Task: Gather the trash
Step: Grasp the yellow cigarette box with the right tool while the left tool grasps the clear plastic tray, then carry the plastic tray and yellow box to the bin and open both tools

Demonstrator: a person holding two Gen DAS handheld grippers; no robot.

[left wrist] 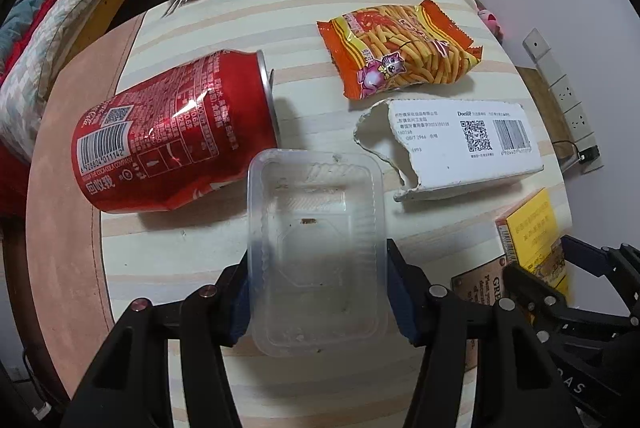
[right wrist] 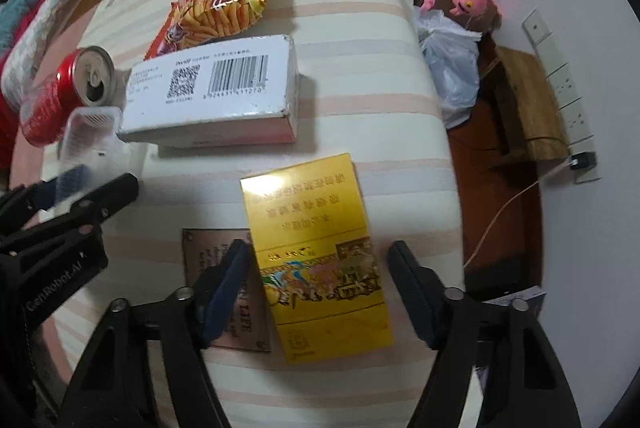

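Two hand-held grippers work a striped desk (left wrist: 304,8) littered with trash.

Left wrist view: the left hand-held gripper (left wrist: 318,292) straddles a clear plastic tray (left wrist: 316,248) at 6 o'clock, its blue pads (left wrist: 394,280) against the tray's long walls, apparently grasping it. The tray is thin, flexible and crumb-flecked, so a gentle squeeze low on the walls looks wisest; too much would buckle it. A dented red can (left wrist: 172,132) lies on its side at 9 o'clock, touching the tray's far corner. A glossy orange snack bag (left wrist: 400,52) sits at 1 o'clock, and a torn white cardboard box (left wrist: 460,148) at 3 o'clock.

Right wrist view: the right hand-held gripper (right wrist: 320,292) hangs over a shiny yellow box (right wrist: 320,260) at 6 o'clock. Its left pad (right wrist: 224,292) is at the box's edge while the right one stands clear, so the grip is not yet clenched. Centring over the box before squeezing should stop it pivoting. The box is flat, rigid and foil-smooth, partly covering a brown label (right wrist: 208,252).
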